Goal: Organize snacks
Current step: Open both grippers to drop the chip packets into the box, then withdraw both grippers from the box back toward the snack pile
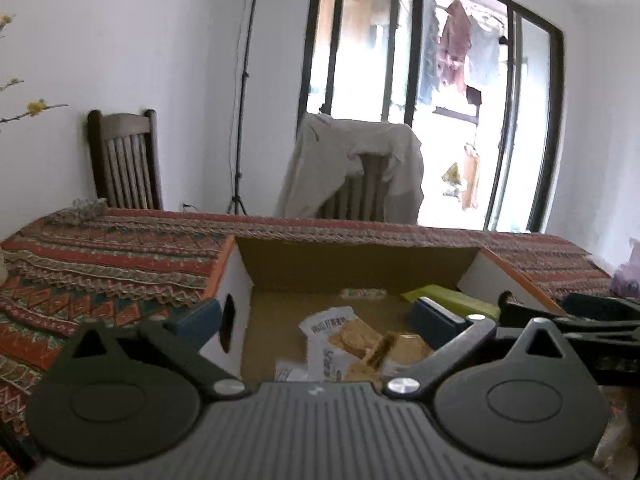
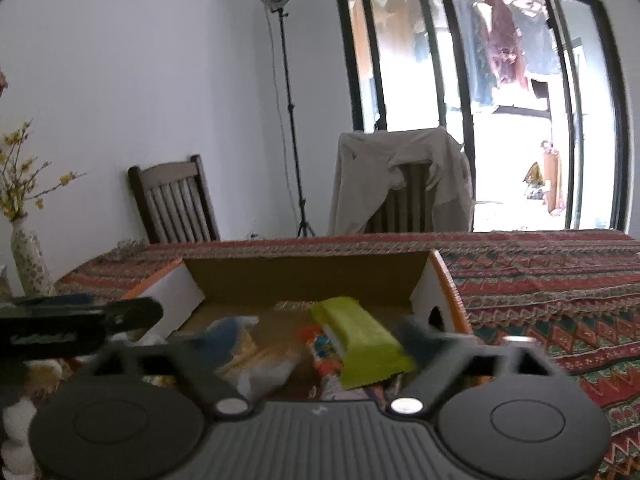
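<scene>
An open cardboard box (image 1: 360, 268) with white side walls stands on the patterned tablecloth. In it lie a white cracker packet (image 1: 340, 340) and a yellow-green pack (image 1: 452, 300). My left gripper (image 1: 316, 320) is open wide above the box's left half. Its left fingertip (image 1: 196, 320) is outside the left wall, and nothing is pinched. In the right wrist view the same box (image 2: 304, 276) holds the yellow-green pack (image 2: 360, 344) and a colourful packet (image 2: 320, 348). My right gripper (image 2: 320, 340) is blurred and open over them. The pack lies by its right fingertip (image 2: 420, 340), not pressed.
Each gripper shows in the other's view: the right gripper body (image 1: 580, 320) and the left gripper body (image 2: 80, 320). Behind the table (image 2: 540, 280) stand a wooden chair (image 2: 176, 204), a chair draped with a pale jacket (image 2: 400, 176) and a lamp stand (image 2: 292, 120). A flower vase (image 2: 28, 256) is at left.
</scene>
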A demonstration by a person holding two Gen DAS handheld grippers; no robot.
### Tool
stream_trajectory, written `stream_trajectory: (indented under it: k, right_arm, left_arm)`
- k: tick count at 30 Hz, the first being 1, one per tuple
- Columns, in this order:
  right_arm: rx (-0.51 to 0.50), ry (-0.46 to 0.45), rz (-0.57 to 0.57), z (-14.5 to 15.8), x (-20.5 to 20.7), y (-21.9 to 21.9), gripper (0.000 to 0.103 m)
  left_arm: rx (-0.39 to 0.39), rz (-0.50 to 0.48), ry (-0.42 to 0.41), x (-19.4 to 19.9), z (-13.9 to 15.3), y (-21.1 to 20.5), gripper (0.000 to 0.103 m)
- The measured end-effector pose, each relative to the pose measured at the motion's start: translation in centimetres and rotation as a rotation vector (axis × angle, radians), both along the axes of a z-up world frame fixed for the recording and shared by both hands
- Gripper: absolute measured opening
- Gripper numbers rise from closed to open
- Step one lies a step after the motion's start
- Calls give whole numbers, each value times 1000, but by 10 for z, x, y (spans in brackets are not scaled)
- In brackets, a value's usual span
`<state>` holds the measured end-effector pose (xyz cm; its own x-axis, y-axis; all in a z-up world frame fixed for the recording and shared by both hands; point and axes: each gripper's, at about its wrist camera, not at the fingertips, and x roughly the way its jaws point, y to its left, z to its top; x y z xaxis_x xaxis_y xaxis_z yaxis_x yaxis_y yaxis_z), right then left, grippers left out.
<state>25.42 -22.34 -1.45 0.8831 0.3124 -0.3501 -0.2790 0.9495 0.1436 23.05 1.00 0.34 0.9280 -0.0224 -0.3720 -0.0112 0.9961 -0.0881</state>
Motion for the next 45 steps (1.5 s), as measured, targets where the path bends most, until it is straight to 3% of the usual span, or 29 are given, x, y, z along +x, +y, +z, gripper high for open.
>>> stream_trajectory:
  k: [16,24,33,45]
  right_arm:
    - [0,20,-29,-2,4,-3,103]
    - [-29,-8,-42,15,-6,-1,103]
    - [-18,-20,-51,34,-34,-9,103]
    - [-55,32,-48,23,-90,-18,103]
  left_arm:
    - [-25,22,20,2,-2,3,103]
    - [-65,12,3,-4,13,4,103]
    - [-84,12,-3,-34,29,1,103]
    - [-59,-5,18,-94,24,3,103]
